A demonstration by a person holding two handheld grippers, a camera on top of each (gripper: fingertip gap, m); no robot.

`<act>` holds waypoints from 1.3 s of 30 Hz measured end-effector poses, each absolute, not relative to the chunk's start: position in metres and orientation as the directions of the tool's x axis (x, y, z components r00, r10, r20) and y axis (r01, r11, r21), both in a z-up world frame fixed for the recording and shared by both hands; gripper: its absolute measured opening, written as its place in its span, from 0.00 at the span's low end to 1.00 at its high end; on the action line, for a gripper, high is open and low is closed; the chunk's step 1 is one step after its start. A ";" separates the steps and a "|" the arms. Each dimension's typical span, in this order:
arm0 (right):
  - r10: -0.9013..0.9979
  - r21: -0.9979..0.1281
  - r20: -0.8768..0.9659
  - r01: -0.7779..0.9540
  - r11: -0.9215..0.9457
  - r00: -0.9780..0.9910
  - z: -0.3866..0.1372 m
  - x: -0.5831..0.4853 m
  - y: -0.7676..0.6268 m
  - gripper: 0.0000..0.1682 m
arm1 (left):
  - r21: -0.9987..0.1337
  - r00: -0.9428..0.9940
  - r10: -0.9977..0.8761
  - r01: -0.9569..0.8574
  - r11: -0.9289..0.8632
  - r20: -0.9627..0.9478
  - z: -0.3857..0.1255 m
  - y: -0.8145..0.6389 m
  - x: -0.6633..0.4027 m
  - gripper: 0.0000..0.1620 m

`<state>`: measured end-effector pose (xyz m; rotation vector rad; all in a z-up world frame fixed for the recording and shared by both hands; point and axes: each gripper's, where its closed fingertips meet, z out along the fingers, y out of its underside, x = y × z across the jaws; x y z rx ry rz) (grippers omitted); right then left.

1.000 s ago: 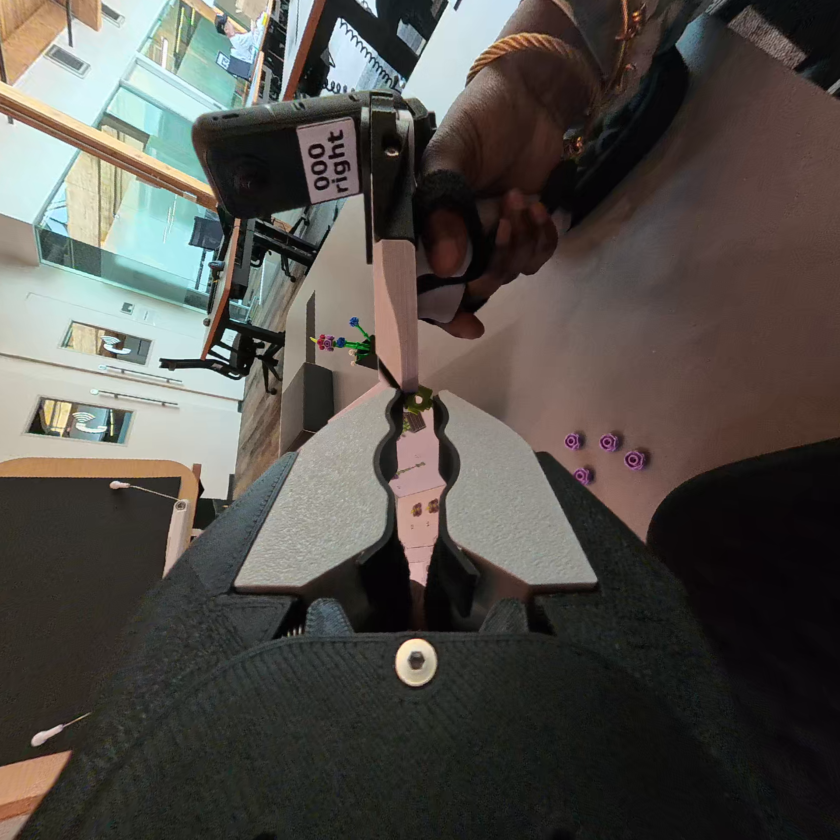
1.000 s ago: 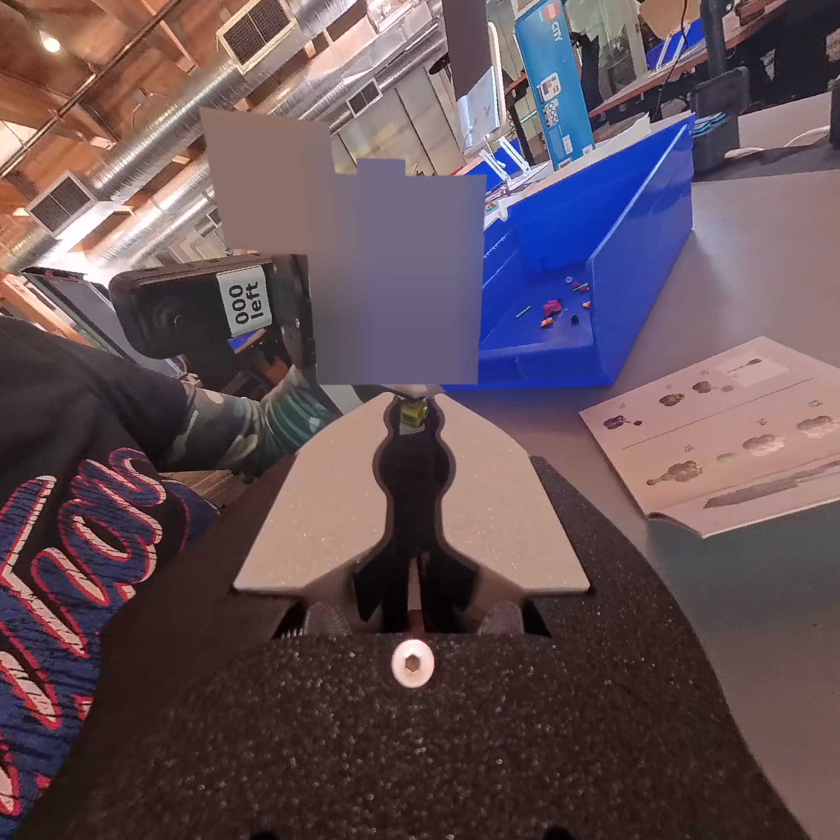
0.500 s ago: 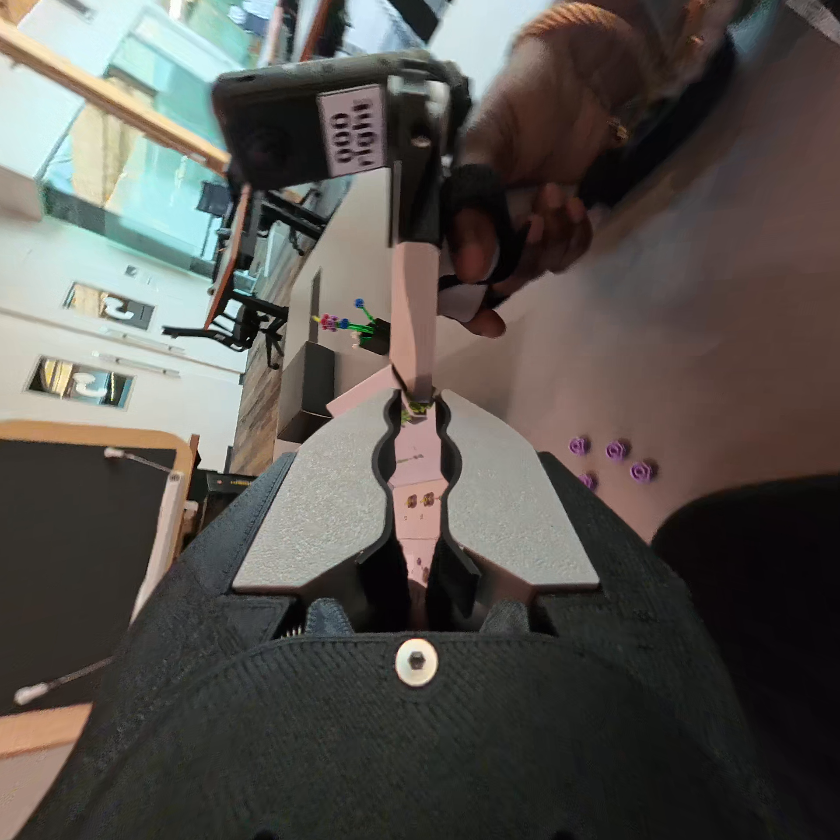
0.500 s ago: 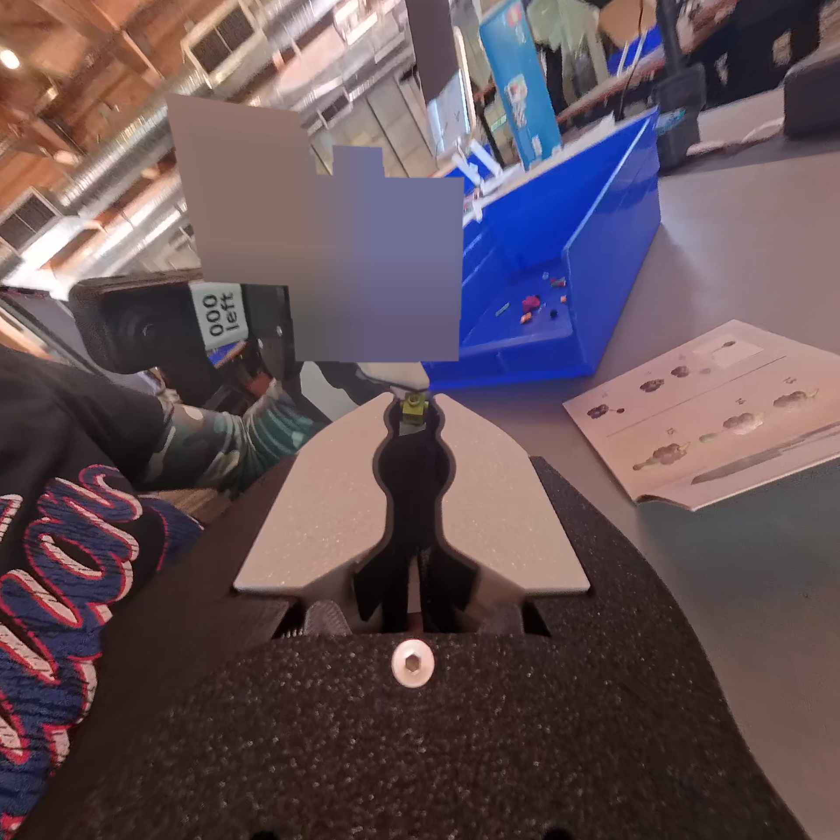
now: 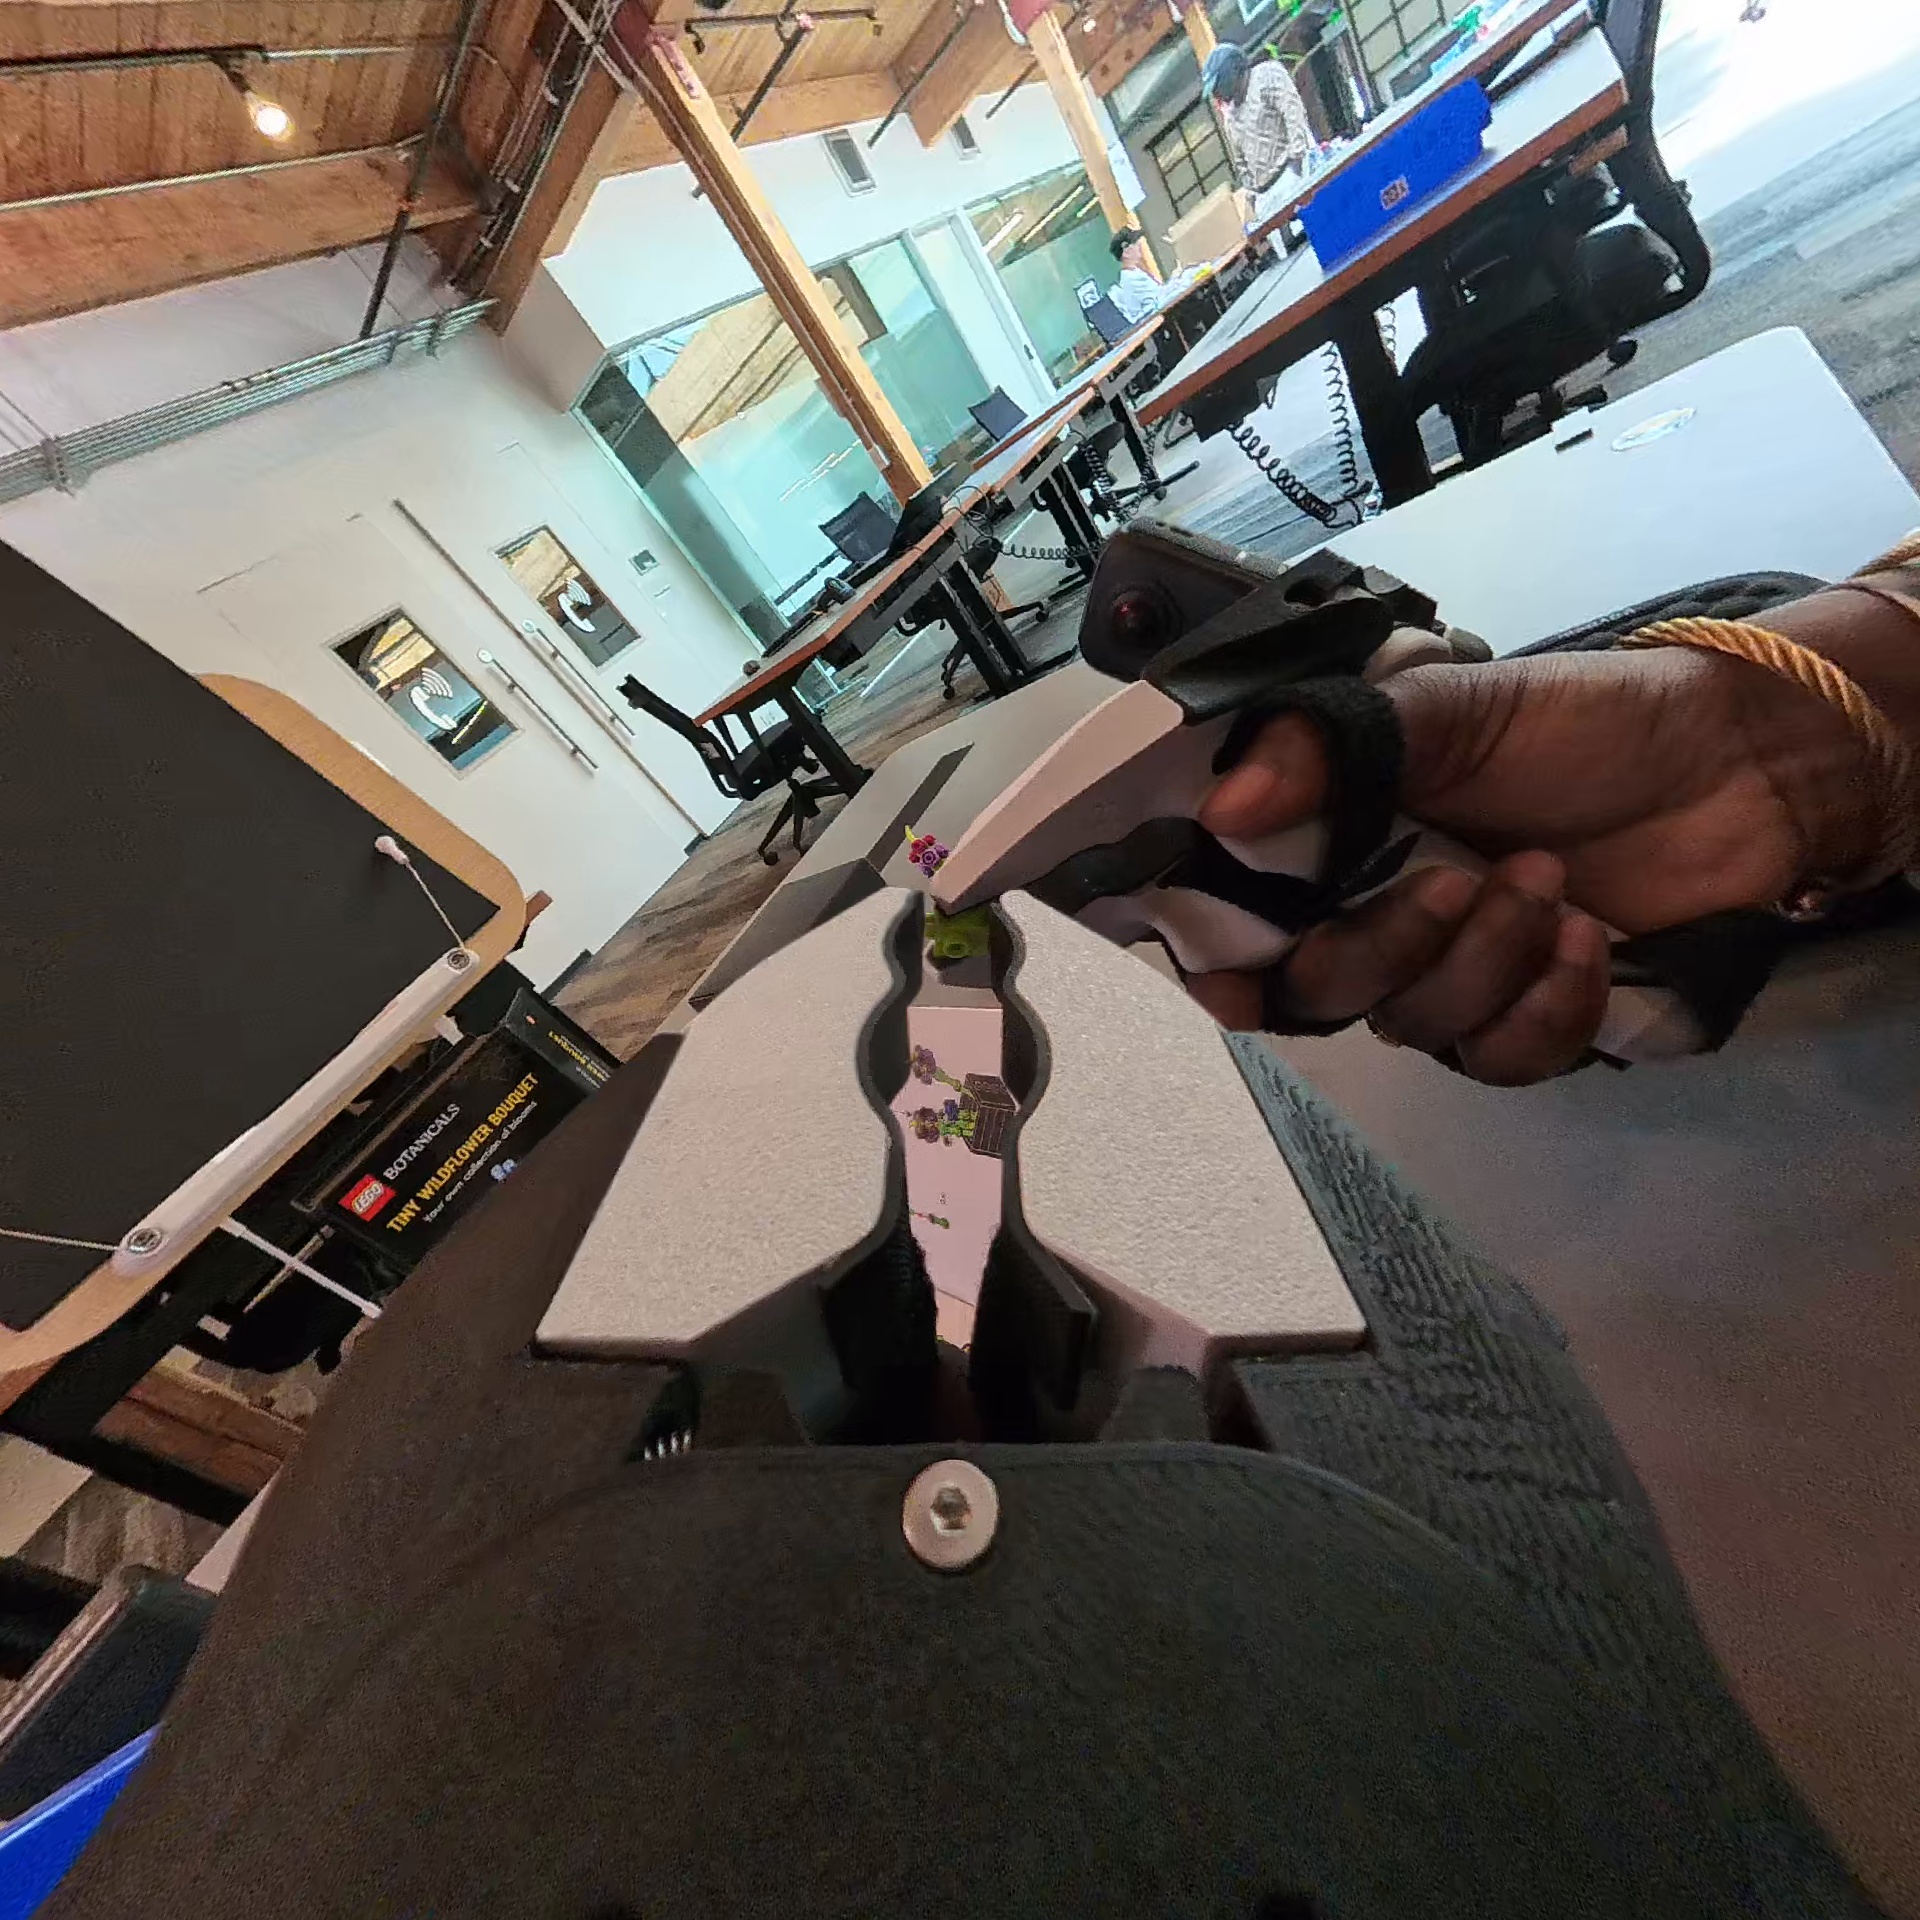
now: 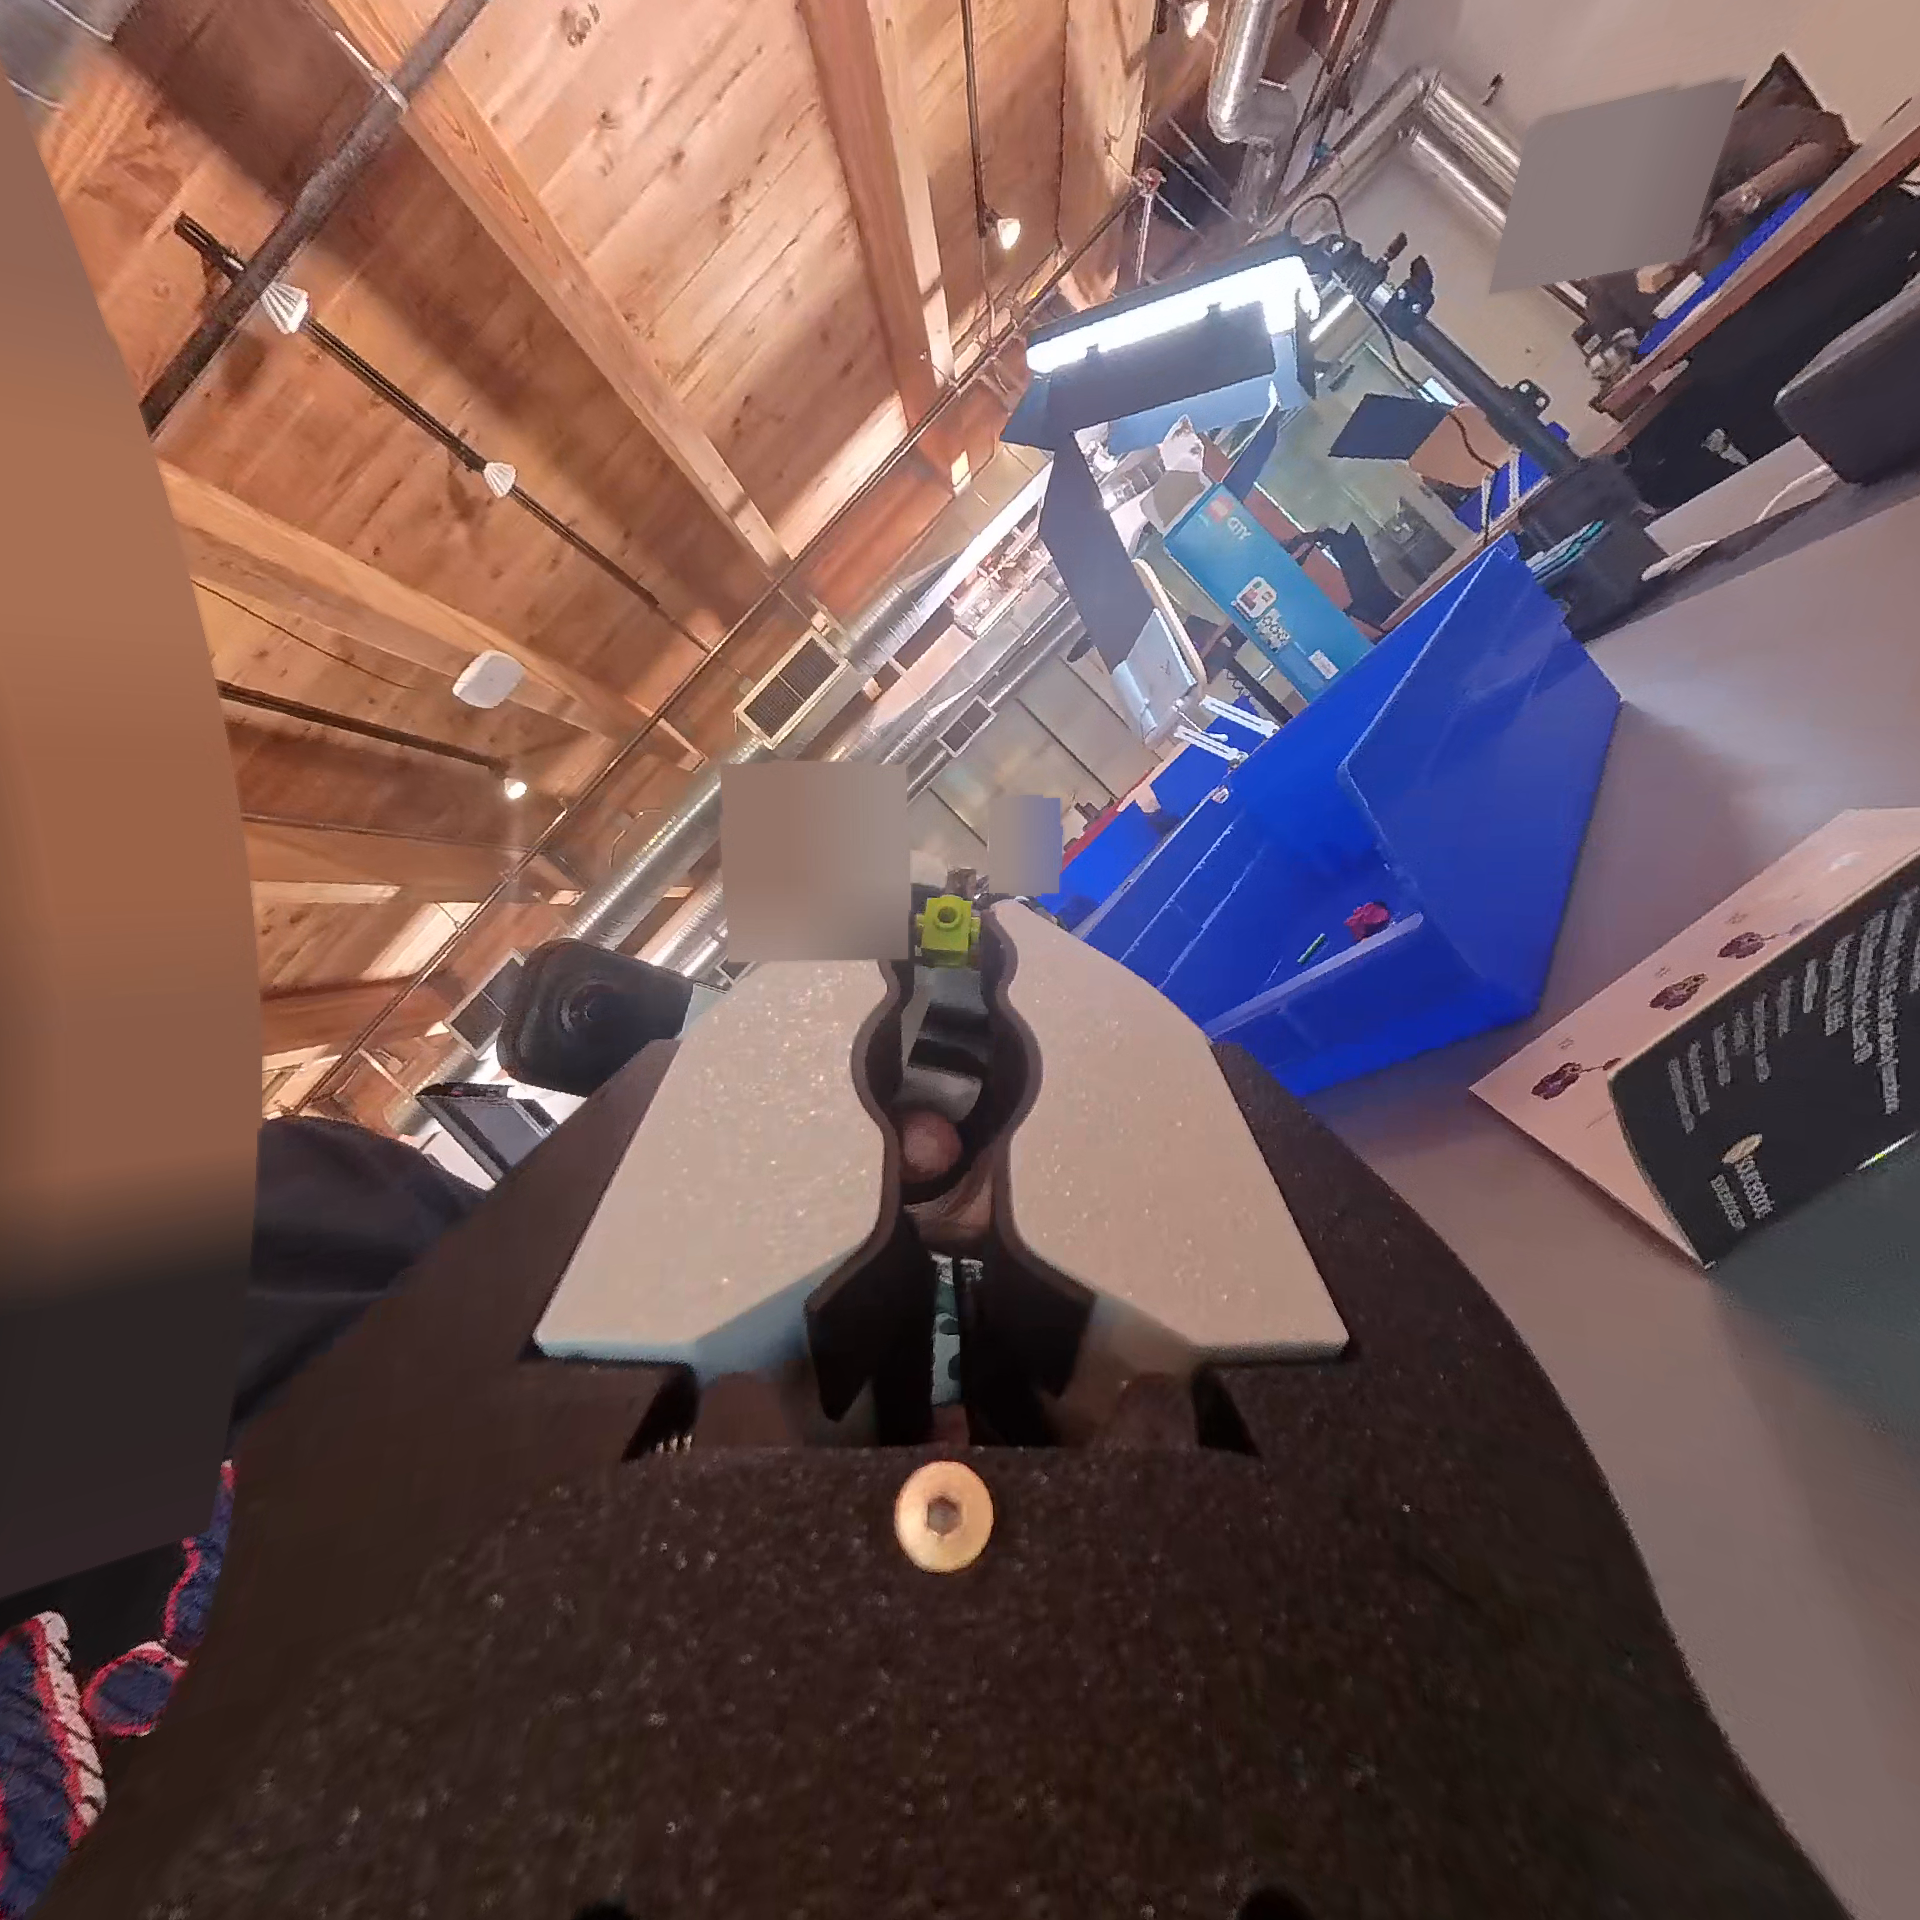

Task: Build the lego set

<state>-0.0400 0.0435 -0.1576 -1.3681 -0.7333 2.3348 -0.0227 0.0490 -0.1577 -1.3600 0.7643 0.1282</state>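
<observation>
Lime-green brick (image 5: 957, 935) pinched at the tips of the left gripper (image 5: 954, 920), raised above the grey table (image 5: 1662, 1299). Same brick (image 6: 948, 928) also clamped by the right gripper (image 6: 951, 940), tips meeting from the right. Both closed on it, equally near. Long axis too small to judge. Blue bin (image 6: 1455, 831) and booklet (image 6: 1704, 1039) beyond.

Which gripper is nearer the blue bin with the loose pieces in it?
Right. The blue bin sits just ahead and to the side of the right gripper on the table. The left gripper meets it tip to tip, so it is slightly farther.
</observation>
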 end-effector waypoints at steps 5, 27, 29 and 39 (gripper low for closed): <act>0.501 -0.568 -0.711 -0.016 -0.823 -0.493 -0.157 -0.039 0.041 0.07 | -0.818 0.742 -0.343 -0.534 0.217 -0.575 -0.164 0.050 -0.027 0.10; 0.733 -0.868 -0.451 0.441 -0.228 -0.509 -0.202 -0.028 0.016 0.06 | -0.643 0.431 -0.543 -0.709 0.289 -0.720 -0.209 0.024 -0.019 0.07; 0.787 -0.871 -0.399 0.462 -0.166 -0.471 -0.216 -0.028 0.024 0.06 | -0.668 0.479 -0.537 -0.706 0.234 -0.694 -0.212 0.027 -0.027 0.12; 0.941 -0.730 -0.005 0.644 0.229 -0.339 -0.297 -0.023 0.051 0.06 | -0.825 0.767 -0.341 -0.563 0.050 -0.544 -0.186 0.014 -0.095 0.14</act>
